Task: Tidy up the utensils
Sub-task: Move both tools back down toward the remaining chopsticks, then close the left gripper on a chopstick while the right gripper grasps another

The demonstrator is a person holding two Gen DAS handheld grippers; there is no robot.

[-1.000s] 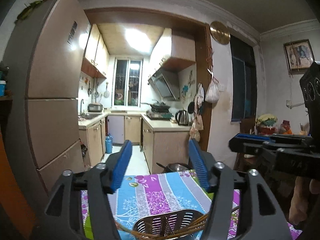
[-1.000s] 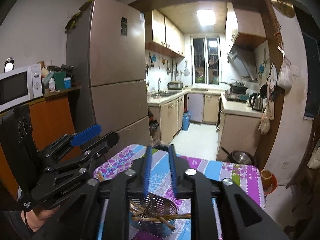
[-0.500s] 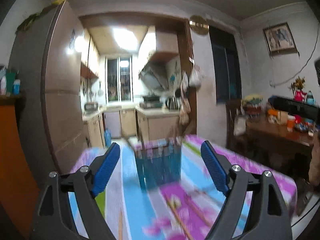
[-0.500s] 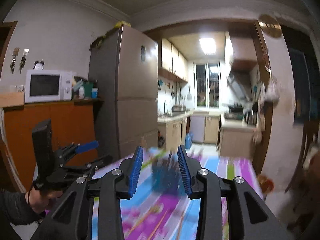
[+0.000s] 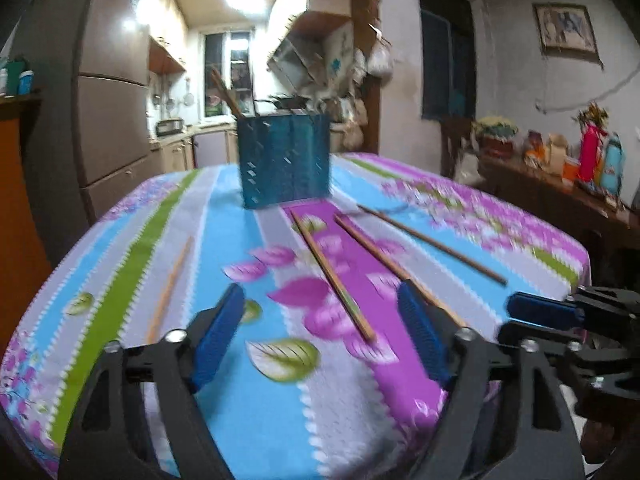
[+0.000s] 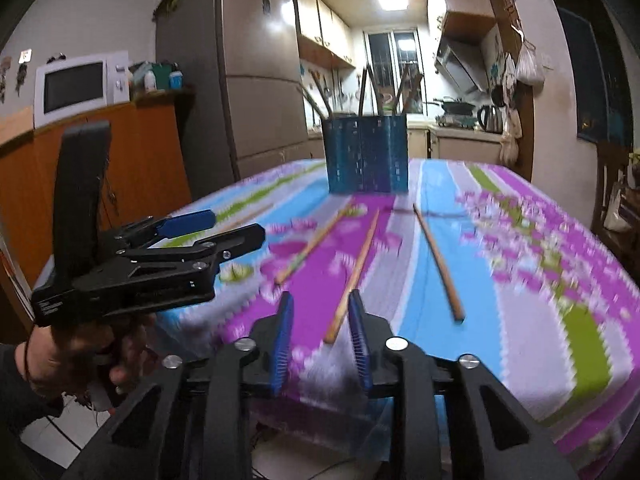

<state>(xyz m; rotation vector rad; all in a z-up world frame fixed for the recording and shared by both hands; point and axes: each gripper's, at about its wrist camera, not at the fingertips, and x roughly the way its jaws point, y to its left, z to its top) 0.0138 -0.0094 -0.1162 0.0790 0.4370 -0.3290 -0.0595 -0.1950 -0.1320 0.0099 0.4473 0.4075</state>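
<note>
Both grippers hang low over the near edge of the desk (image 5: 560, 240), which wears a striped floral cloth in blue, purple, green and grey. The left gripper (image 5: 320, 340) has its blue fingers (image 5: 218, 330) set wide apart and closing, nothing between them but bare cloth. The right gripper (image 6: 322, 340) shows its fingers (image 6: 282, 340) narrowly apart and closing too; the near tip of one chopstick (image 6: 352, 276) lies on the cloth in line with the gap, seemingly below the fingers, not gripped. Two more chopsticks flank it, one to the left (image 6: 312, 244) and one to the right (image 6: 438, 264), all pointing roughly toward the blue perforated holder (image 6: 366, 156) standing upright at the far middle of the desk with several utensil handles sticking out of its top. From the left wrist view, a paler stick (image 5: 170, 284) lies apart on the left side of the cloth. A hand (image 6: 72, 356) grips the left tool's handle.
</note>
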